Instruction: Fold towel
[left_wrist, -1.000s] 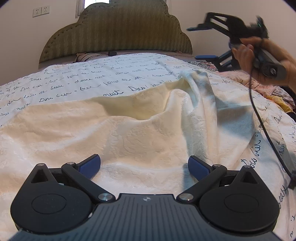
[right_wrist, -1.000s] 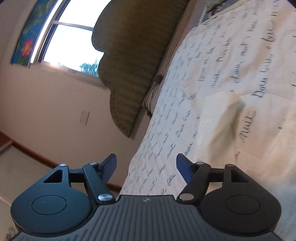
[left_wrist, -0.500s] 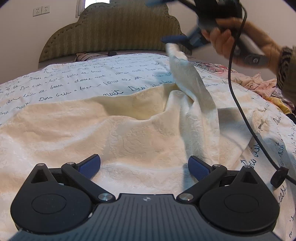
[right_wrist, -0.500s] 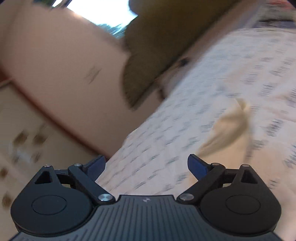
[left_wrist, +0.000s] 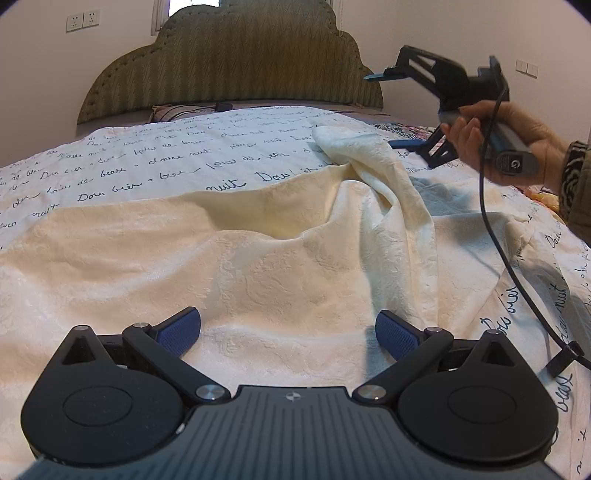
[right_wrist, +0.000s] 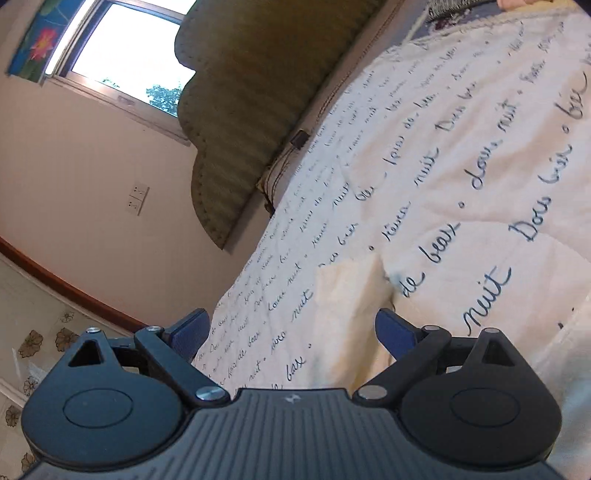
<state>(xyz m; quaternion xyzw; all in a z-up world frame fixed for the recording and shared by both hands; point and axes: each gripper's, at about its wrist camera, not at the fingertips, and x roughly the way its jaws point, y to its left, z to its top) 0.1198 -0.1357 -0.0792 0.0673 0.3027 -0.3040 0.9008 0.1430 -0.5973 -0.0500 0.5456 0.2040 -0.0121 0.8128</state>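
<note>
A cream embossed towel (left_wrist: 258, 266) lies spread over the bed, with a rumpled ridge running up to its far right corner (left_wrist: 343, 142). My left gripper (left_wrist: 290, 330) hovers low over the towel's near part, open, nothing between its blue pads. A hand holds my right gripper (left_wrist: 395, 110) in the air above and just right of that corner, open and empty. In the right wrist view the right gripper (right_wrist: 291, 332) is tilted, and the towel's corner (right_wrist: 343, 295) lies on the bed just ahead of the fingers.
The white bedspread with dark script (left_wrist: 147, 162) covers the bed up to the green padded headboard (left_wrist: 229, 62). A black cable (left_wrist: 517, 258) hangs from the right gripper across the bed's right side. Patterned cloth (left_wrist: 539, 195) lies at the right edge. The floor (right_wrist: 44, 332) lies beyond the bed's far side.
Half a second ago the towel's far right corner was raised at the right gripper's fingers. It now lies on the bed, and the right gripper has pulled back to the right, empty.
</note>
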